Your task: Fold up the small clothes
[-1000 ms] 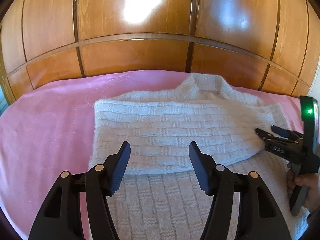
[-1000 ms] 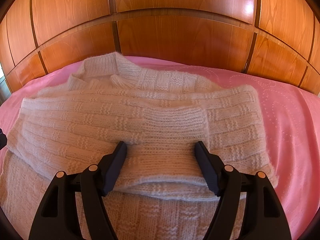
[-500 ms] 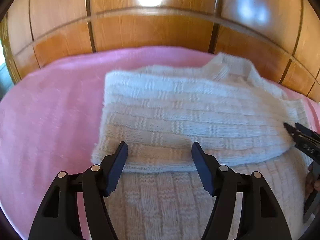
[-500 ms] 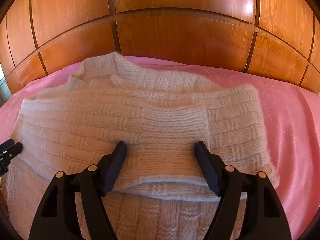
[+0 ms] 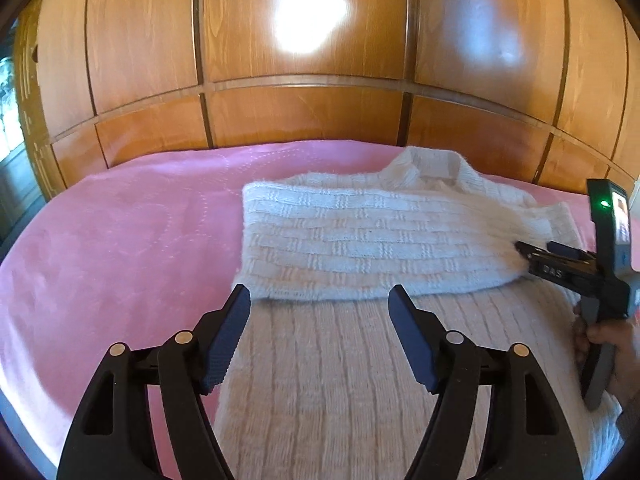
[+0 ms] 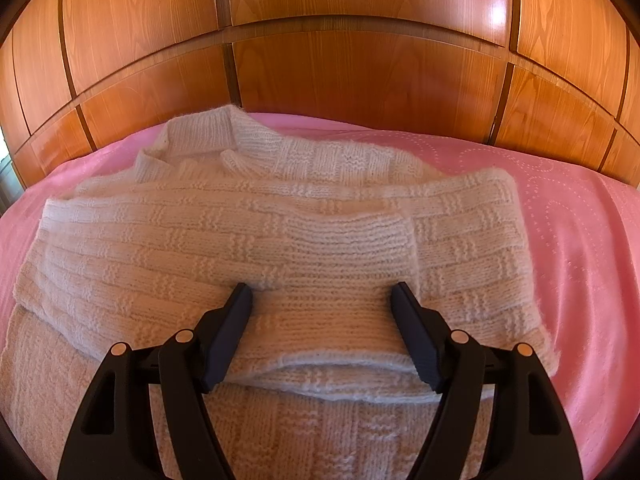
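sweater: white knit (image 5: 360,248), lay flat on the pink bedspread (image 5: 120,240), both sleeves folded across the chest
left gripper (image 5: 320,308): wide apart, nothing in it, hovered over the lower body
right gripper (image 6: 322,300): spread wide too, straddling the sleeve cuff
background: wooden panelling (image 6: 360,72)

You are working in a home bedroom. A bed spread with a stitched pink quilted cover (image 5: 120,240) sits against glossy orange-brown wooden wardrobe panels (image 6: 360,72), with a white knitted sweater (image 6: 240,240) laid out.
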`<state>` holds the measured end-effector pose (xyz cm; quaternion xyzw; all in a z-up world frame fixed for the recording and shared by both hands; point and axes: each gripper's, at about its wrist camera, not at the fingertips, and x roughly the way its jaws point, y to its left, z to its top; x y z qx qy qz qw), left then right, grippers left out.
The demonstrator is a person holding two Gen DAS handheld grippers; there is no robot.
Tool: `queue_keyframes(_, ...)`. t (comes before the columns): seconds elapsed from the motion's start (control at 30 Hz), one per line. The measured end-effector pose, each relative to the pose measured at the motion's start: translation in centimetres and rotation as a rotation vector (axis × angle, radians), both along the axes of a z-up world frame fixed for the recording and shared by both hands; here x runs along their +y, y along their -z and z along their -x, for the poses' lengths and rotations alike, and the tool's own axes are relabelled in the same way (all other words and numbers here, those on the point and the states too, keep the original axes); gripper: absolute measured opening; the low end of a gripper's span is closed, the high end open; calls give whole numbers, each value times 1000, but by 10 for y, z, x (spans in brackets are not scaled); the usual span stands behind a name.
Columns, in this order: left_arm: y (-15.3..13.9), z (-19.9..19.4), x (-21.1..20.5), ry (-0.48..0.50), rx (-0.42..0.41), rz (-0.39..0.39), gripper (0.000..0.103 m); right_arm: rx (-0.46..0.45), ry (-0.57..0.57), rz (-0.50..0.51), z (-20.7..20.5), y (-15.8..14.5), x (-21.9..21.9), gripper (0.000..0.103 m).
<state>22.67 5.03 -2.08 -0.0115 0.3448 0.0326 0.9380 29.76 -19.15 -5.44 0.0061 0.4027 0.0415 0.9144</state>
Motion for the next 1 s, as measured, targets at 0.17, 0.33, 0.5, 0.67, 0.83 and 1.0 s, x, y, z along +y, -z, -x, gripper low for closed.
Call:
queue_keyframes(0.17,-5,21,0,10,0,-14,71,-1,-1,11,0,-1,0,73)
queue_keyframes(0.33,-8,36,1,10,0,-23,71,1,-1,25,-1,-1,1,74)
queue_keyframes(0.5,-10,49,5,5,-2,-18,71,3,9,58,0,-2,6,77)
queue_keyframes(0.67,-13,62,9,2,-6,-22,71,56,80,9,-6,-1,-7,101)
queue_keyframes(0.83,-15,76,15,-13,-8,-37,71,55,79,-14,7,-10,-11,101)
queue_keyframes(1.0,-15,87,21,-23,-8,-49,71,56,75,-65,32,-24,-22,101)
